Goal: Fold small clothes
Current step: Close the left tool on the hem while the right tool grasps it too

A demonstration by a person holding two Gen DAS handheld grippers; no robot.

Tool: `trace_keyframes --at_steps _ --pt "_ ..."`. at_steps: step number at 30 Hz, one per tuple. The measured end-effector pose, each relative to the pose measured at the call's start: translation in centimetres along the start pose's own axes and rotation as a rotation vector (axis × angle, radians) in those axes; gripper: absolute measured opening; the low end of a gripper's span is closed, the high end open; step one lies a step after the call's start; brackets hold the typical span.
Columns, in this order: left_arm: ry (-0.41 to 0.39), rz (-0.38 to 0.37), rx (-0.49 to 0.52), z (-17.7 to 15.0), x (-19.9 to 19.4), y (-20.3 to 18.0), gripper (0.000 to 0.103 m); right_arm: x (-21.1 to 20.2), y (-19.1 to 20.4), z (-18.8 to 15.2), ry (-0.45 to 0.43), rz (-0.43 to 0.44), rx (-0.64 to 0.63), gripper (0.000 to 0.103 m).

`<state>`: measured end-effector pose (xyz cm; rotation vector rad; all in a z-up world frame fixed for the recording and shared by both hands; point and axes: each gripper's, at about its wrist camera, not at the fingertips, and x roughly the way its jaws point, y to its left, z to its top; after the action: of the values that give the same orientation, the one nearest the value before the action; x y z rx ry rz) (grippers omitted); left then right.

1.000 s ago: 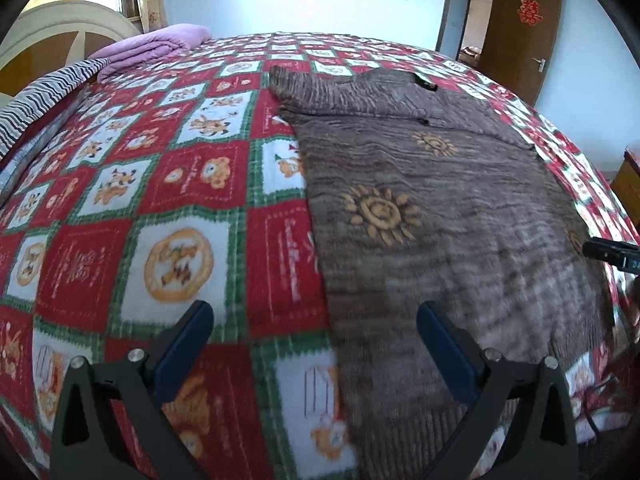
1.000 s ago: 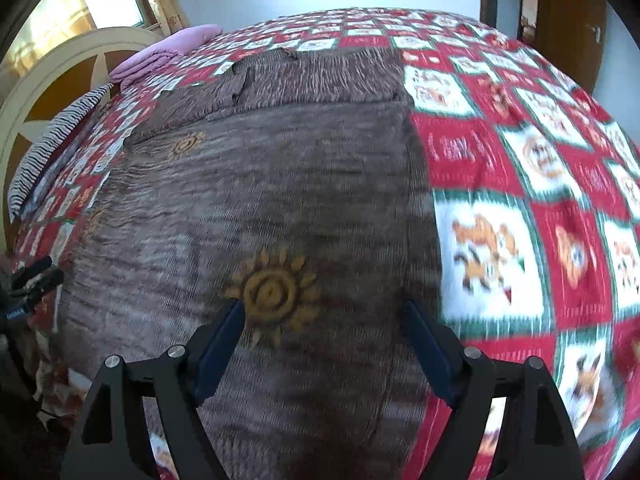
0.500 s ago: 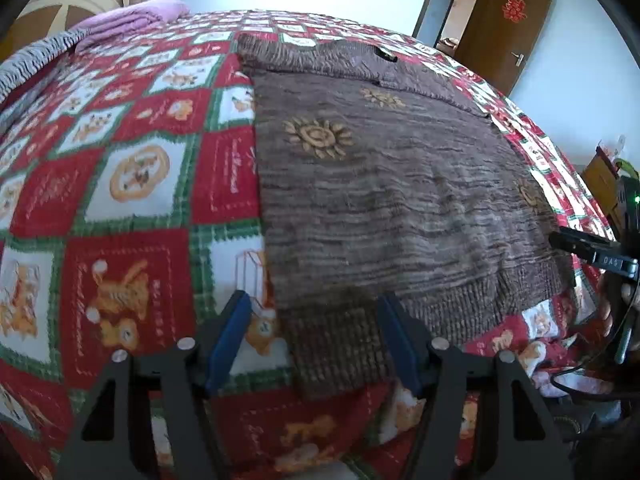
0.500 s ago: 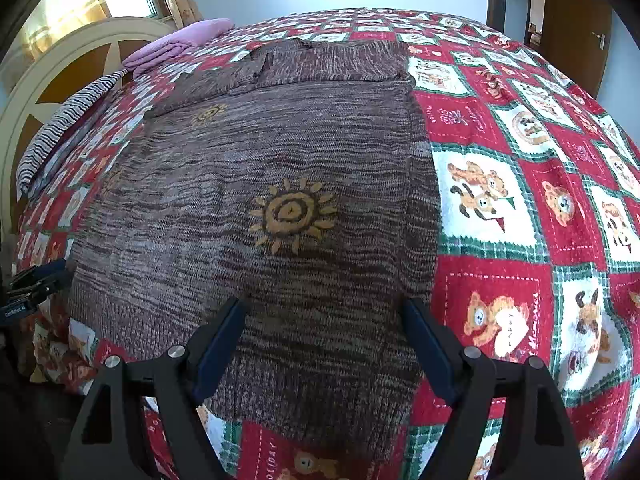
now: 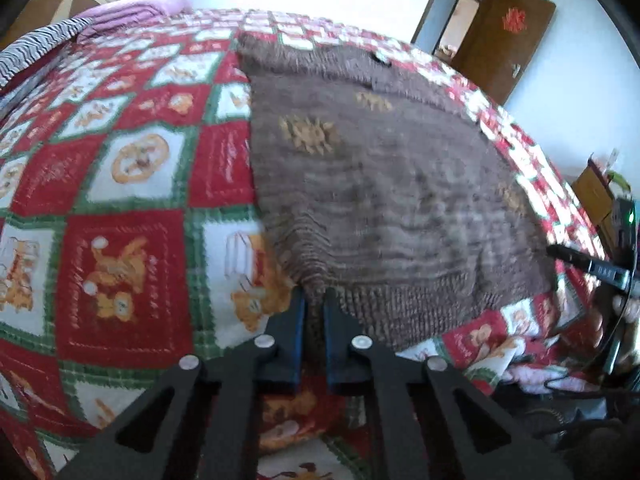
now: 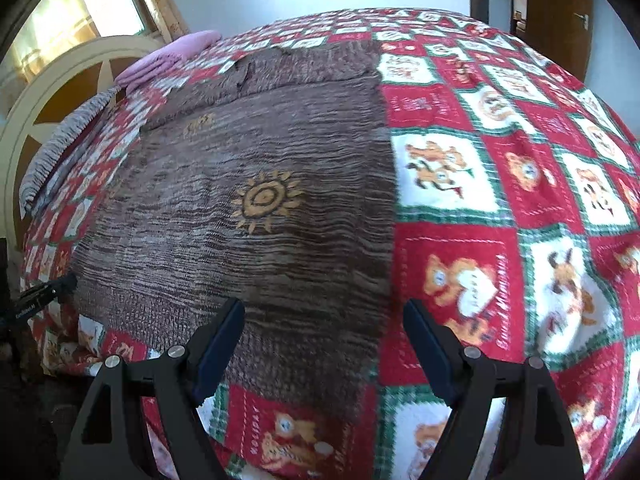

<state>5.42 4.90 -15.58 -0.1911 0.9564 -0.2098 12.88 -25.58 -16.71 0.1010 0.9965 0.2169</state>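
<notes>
Brown knit sweater is lying flat on the patchwork quilt, neck end toward the far side, ribbed hem at the near bed edge.

Left gripper is pinching the sweater's near-left hem corner: jaws clamped tight, a bunched ridge of knit between the pads.

Right gripper is hovering over the sweater's near-right hem corner with jaws spread wide, gripping nothing; the hem is sitting between and under the fingers (contact with the cloth not clear from this view).

Reading this as the grasp step ahead of the first fold: one corner secured, the other pending.

Next move probably needs the right jaws lowering onto the sweater's hem edge and closing on the knit only, not the quilt. Then both corners lifting together and travelling toward the sweater's neck end, evenly, so the fold stays square.
</notes>
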Motion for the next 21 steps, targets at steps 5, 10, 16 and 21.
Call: trace_keyframes --at_steps 5,10,16,21 --pt "-0.041 -0.035 -0.015 0.6 -0.9 0.7 0.008 -1.0 -0.8 -0.7 0.000 0.049 0.042 0.080" --pt "-0.011 -0.042 -0.033 0.5 0.2 1.0 0.008 0.0 -0.3 -1.3 0.048 0.066 0.021 0.058" --pt "-0.002 -0.043 -0.047 0.4 0.5 1.5 0.008 0.4 -0.5 -2.0 0.073 0.056 0.010 0.049" --pt "-0.005 -0.046 -0.054 0.4 0.6 1.7 0.008 -0.2 -1.3 -2.9 0.090 0.064 0.040 0.048"
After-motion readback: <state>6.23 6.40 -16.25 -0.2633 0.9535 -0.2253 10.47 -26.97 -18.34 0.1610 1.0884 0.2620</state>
